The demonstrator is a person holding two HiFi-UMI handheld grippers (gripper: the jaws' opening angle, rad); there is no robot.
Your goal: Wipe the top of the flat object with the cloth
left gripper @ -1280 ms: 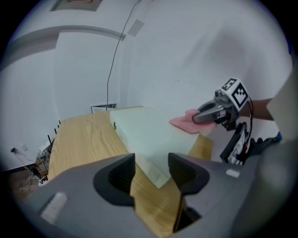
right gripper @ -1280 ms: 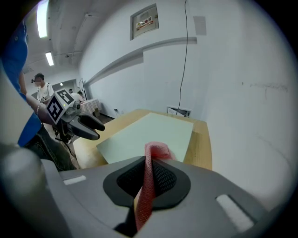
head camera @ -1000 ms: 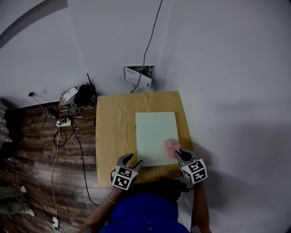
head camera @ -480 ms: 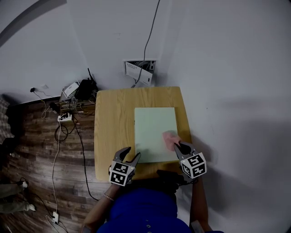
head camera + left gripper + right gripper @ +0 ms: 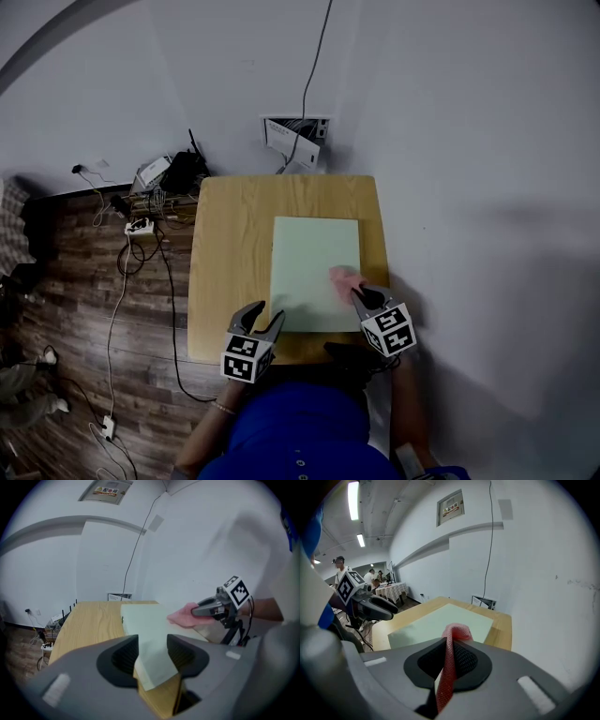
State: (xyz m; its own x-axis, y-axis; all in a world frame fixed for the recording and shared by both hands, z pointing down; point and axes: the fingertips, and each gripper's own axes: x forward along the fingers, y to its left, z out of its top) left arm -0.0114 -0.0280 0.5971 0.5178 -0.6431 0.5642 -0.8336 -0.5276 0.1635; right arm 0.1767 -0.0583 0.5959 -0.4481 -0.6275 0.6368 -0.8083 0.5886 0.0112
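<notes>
**While cloth (image 5: 343, 278) lies on sheet (image 5: 314, 253): textures, grips**

Where the R gripper (image 5: 360, 294) grips it, the pink mesh cloth bunches up, jaws closed tight on it, at the near-right part of the flat, matte, pale-green rectangular sheet on a woodgrain counter (image 5: 230, 267). L gripper (image 5: 266, 315): jaws part-open, just been closing, w/ sheet's near-left corner btwn them, not pinched.

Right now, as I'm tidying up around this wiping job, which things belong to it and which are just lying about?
In the job: cloth clamped in the right gripper; flat green board; table under it; left gripper, jaws apart but just closing, board corner between them.
Lying about: power strip on the floor; wall box.
</notes>
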